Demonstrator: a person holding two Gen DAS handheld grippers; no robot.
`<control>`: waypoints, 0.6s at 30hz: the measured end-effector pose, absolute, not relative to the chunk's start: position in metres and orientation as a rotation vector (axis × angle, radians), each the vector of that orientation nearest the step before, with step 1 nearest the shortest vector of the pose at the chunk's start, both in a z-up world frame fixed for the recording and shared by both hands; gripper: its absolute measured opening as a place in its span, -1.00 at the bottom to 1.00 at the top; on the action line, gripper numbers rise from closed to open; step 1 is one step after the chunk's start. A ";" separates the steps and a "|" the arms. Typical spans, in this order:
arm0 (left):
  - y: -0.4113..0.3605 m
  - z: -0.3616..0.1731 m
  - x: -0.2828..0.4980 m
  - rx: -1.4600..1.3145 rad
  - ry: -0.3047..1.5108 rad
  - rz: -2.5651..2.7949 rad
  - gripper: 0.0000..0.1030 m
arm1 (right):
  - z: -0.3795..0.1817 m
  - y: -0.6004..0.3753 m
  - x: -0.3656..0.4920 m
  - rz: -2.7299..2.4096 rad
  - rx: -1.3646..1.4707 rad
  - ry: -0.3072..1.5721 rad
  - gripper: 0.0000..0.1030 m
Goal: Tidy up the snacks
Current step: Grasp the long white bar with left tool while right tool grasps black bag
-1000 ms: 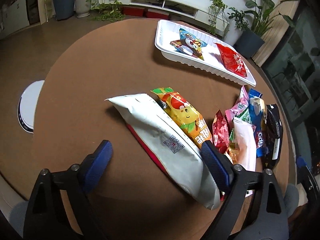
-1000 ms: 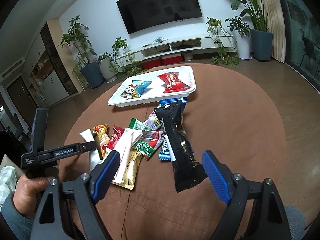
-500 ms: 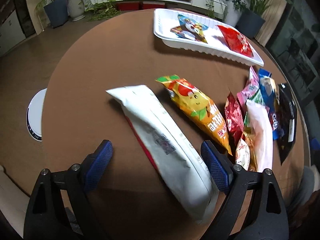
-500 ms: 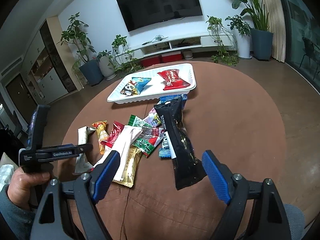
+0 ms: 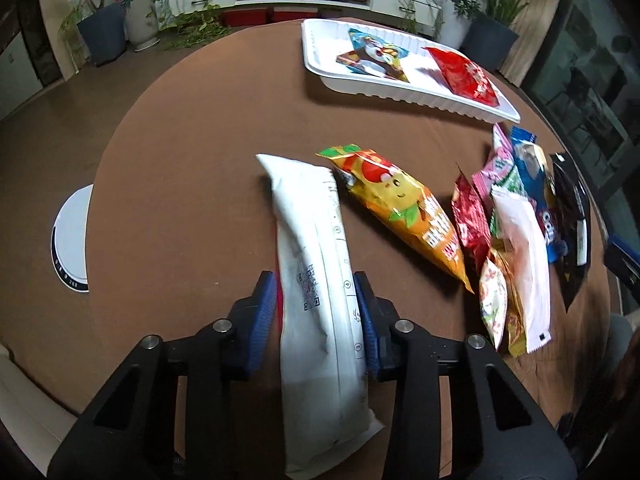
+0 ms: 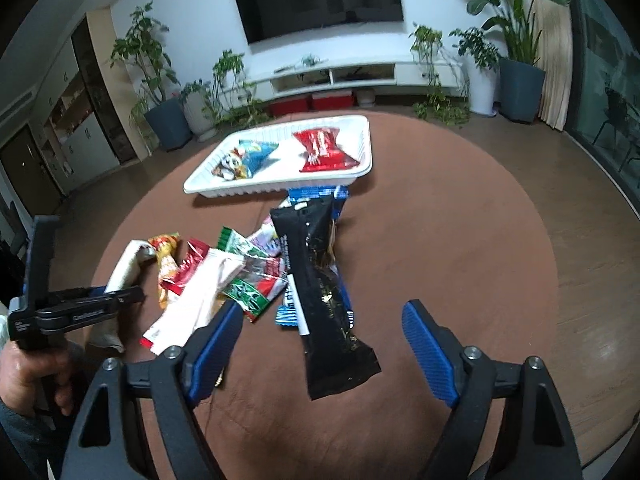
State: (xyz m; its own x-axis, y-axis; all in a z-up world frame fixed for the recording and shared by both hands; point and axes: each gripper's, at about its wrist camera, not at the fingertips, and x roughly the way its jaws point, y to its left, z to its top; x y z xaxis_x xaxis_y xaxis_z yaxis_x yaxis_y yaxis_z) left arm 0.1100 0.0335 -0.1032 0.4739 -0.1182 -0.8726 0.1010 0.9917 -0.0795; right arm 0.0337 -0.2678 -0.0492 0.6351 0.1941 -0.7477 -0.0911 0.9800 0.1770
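Observation:
My left gripper [image 5: 316, 312] is shut on a long white snack packet [image 5: 312, 248] that lies on the brown round table [image 5: 192, 168]; the blue pads press its two sides. An orange-yellow packet [image 5: 404, 204] lies just right of it. A pile of small packets [image 5: 508, 232] sits further right. A white tray [image 5: 400, 80] at the far side holds a blue panda packet [image 5: 372, 54] and a red packet [image 5: 464, 76]. My right gripper [image 6: 324, 344] is open over a long black packet [image 6: 320, 288], not touching it. The left gripper also shows in the right wrist view [image 6: 80, 308].
A white round object [image 5: 72, 236] sits on the floor left of the table. A TV unit and potted plants [image 6: 168, 120] stand beyond the table. The tray also shows in the right wrist view [image 6: 280, 184]. The right half of the table [image 6: 460, 220] is bare cloth.
My left gripper has closed from wide open onto the white packet, which now points straight ahead. The right gripper has stayed open and almost still.

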 end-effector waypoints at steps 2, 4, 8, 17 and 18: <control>0.031 -0.103 0.108 -0.005 1.068 -0.153 -0.36 | -0.055 -0.268 0.045 0.170 0.108 0.910 0.49; 0.029 -0.103 0.104 -0.003 1.067 -0.184 -0.36 | -0.060 -0.267 0.052 0.182 0.101 0.947 0.43; 0.029 -0.103 0.099 0.002 1.069 -0.212 -0.36 | -0.070 -0.266 0.066 0.213 0.097 1.008 0.28; 0.024 -0.103 0.097 0.061 1.069 -0.218 -0.36 | -0.088 -0.266 0.077 0.269 0.122 1.096 -0.21; 0.023 -0.104 0.097 0.069 1.067 -0.217 -0.36 | -0.089 -0.267 0.077 0.270 0.123 1.098 -0.24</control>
State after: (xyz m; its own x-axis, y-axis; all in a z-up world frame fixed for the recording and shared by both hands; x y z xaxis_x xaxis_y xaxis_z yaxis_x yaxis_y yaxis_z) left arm 0.0970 0.0227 -0.1035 0.4634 -0.1434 -0.8745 0.2101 0.9765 -0.0488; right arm 0.0772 -0.2674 -0.0893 0.4264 0.2763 -0.8613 -0.1549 0.9605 0.2314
